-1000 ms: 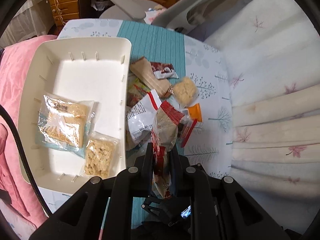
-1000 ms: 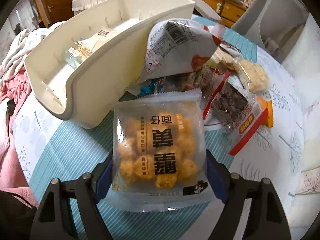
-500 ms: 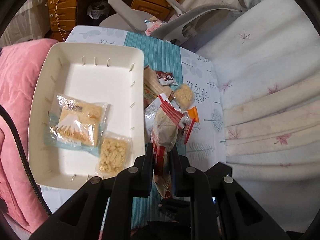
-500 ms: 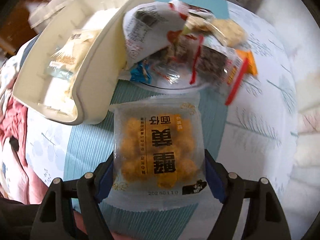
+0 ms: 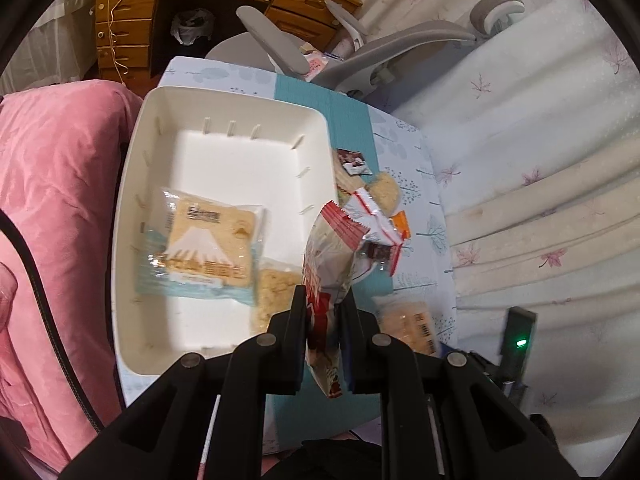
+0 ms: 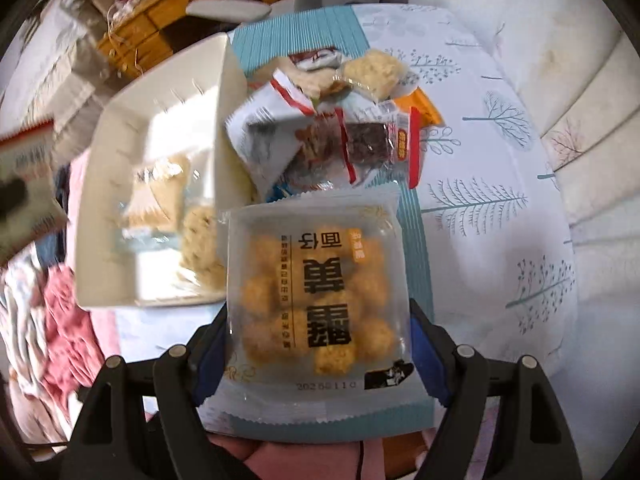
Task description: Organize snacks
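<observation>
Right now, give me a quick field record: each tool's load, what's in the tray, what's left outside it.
left tool: shut on red-and-white snack bag, held over the tray's near right edge
right tool: shut on clear pack of golden puffs, above the table
white tray: holds Mount Fuji cracker pack and a small crumbly snack pack
snack pile: several packs loose on the table, right of the tray
</observation>
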Action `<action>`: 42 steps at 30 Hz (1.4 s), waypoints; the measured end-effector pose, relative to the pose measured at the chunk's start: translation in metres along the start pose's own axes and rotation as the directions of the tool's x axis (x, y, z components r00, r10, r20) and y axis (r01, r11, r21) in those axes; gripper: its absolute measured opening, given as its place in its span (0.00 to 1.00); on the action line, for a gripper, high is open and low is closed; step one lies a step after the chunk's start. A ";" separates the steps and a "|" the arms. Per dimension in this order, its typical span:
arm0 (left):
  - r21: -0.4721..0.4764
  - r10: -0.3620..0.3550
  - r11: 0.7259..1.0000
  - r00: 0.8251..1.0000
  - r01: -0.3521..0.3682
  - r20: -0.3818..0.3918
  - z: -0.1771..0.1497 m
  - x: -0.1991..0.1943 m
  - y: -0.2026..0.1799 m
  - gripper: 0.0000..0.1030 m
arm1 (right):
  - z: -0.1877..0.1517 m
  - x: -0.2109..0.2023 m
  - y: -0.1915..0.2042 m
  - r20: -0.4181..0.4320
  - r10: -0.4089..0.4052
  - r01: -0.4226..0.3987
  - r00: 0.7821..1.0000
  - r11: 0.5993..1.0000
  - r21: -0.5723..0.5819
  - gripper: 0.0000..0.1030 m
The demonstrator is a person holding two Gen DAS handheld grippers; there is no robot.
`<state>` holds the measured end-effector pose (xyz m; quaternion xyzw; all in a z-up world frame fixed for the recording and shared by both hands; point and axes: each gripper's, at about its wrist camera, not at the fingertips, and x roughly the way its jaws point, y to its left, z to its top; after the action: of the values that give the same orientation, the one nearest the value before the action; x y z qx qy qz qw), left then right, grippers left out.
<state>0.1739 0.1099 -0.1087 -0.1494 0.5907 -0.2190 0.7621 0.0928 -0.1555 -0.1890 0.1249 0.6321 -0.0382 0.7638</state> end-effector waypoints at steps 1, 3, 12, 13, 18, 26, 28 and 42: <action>0.004 -0.001 1.000 1.000 0.001 0.003 0.000 -0.002 0.006 0.12 | 0.000 -0.004 0.005 0.011 0.004 -0.004 1.000 1.000 0.012 0.77; 0.020 -0.003 1.000 1.000 0.003 0.008 -0.001 -0.007 0.017 0.12 | 0.000 -0.012 0.011 0.035 0.013 -0.014 0.999 0.999 0.035 0.77; 0.109 0.027 0.994 1.000 -0.028 0.012 -0.005 -0.019 0.049 0.12 | 0.000 -0.029 0.059 0.142 0.087 -0.094 0.986 0.995 0.043 0.77; 0.117 0.027 0.993 1.000 -0.028 0.010 -0.005 -0.020 0.053 0.12 | 0.000 -0.028 0.065 0.147 0.097 -0.103 0.984 0.994 0.038 0.77; 0.138 0.021 0.990 1.000 -0.023 0.018 -0.009 -0.024 0.066 0.12 | -0.002 -0.020 0.091 0.154 0.143 -0.147 0.978 0.989 0.018 0.77; 0.142 0.043 0.989 0.999 -0.042 -0.002 -0.019 -0.019 0.079 0.13 | -0.003 -0.006 0.119 0.146 0.205 -0.207 0.968 0.978 -0.003 0.80; 0.141 0.050 0.989 0.999 -0.048 -0.008 -0.021 -0.019 0.081 0.22 | -0.003 -0.003 0.122 0.141 0.219 -0.221 0.965 0.975 -0.004 0.82; 0.192 0.066 0.979 0.998 -0.067 0.015 -0.028 -0.019 0.058 0.66 | -0.019 -0.020 0.102 0.199 0.211 -0.221 0.957 0.975 0.029 0.83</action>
<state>0.1524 0.1699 -0.1279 -0.0560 0.5680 -0.2490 0.7824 0.0929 -0.0544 -0.1585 0.2083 0.5358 0.0173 0.8181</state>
